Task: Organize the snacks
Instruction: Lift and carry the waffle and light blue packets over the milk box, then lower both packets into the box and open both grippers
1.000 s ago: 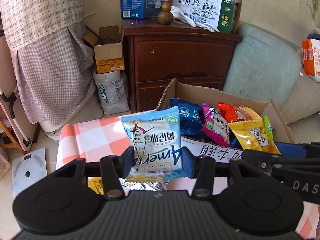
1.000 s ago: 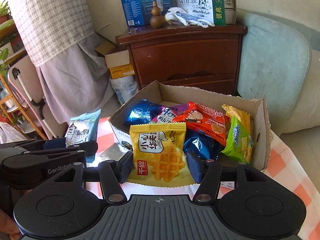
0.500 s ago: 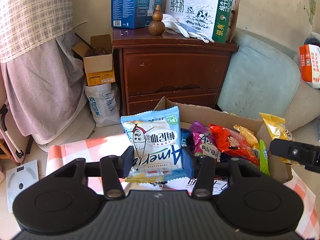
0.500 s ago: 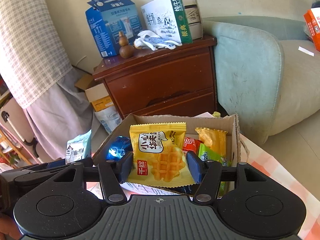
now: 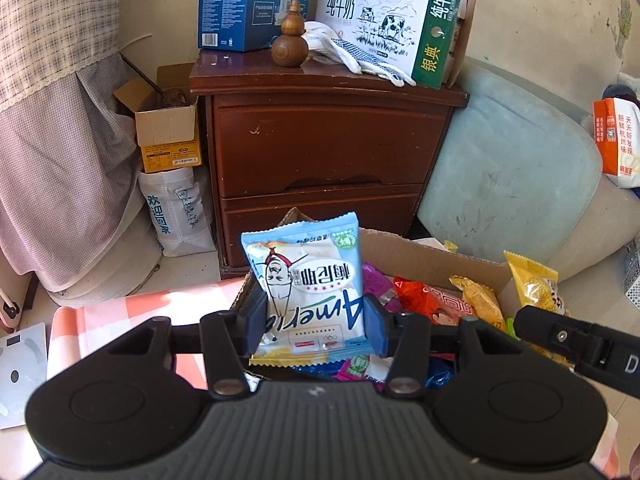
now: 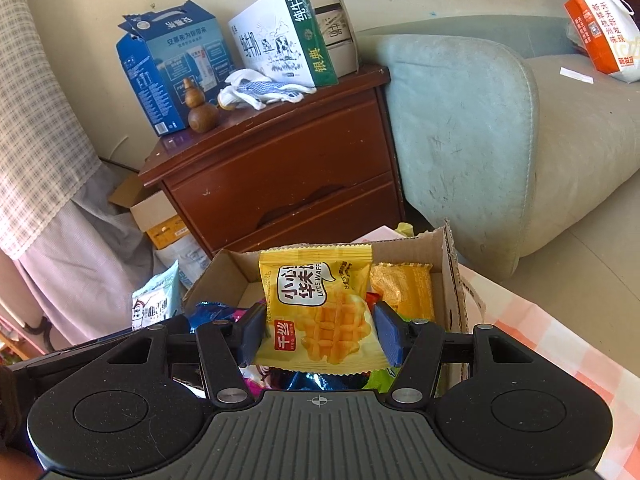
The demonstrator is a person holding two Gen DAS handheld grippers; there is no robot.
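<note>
My left gripper (image 5: 314,326) is shut on a light blue snack packet (image 5: 306,284) and holds it upright over the near left part of an open cardboard box (image 5: 424,250). My right gripper (image 6: 320,334) is shut on a yellow waffle packet (image 6: 318,304) and holds it above the same box (image 6: 450,276). The box holds several packets: red (image 5: 424,300), yellow (image 5: 476,300), purple and blue ones. The blue packet also shows in the right wrist view (image 6: 154,304), and the waffle packet in the left wrist view (image 5: 534,284).
The box sits on a table with an orange-and-white checked cloth (image 5: 120,312). Behind it stands a dark wooden nightstand (image 5: 324,136) with milk cartons (image 5: 384,12) on top. A pale green sofa (image 6: 460,120) is at the right. Cardboard boxes and a bag (image 5: 172,160) are at the left.
Both grippers have risen and moved over the box with their packets. The right gripper has swung right, so the sofa fills more of its view.
</note>
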